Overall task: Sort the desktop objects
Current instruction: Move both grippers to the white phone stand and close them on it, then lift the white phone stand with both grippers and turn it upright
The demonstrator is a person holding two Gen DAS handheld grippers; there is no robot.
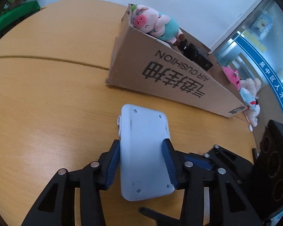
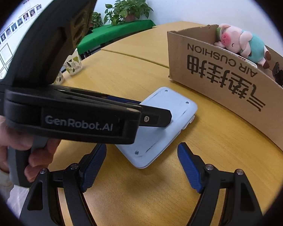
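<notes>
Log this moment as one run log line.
left gripper: shut on pale blue device | right gripper: open, empty | cardboard box: holds pig plush

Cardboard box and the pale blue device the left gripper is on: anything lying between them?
No. In both wrist views only bare table separates the pale blue device from the cardboard box.
</notes>
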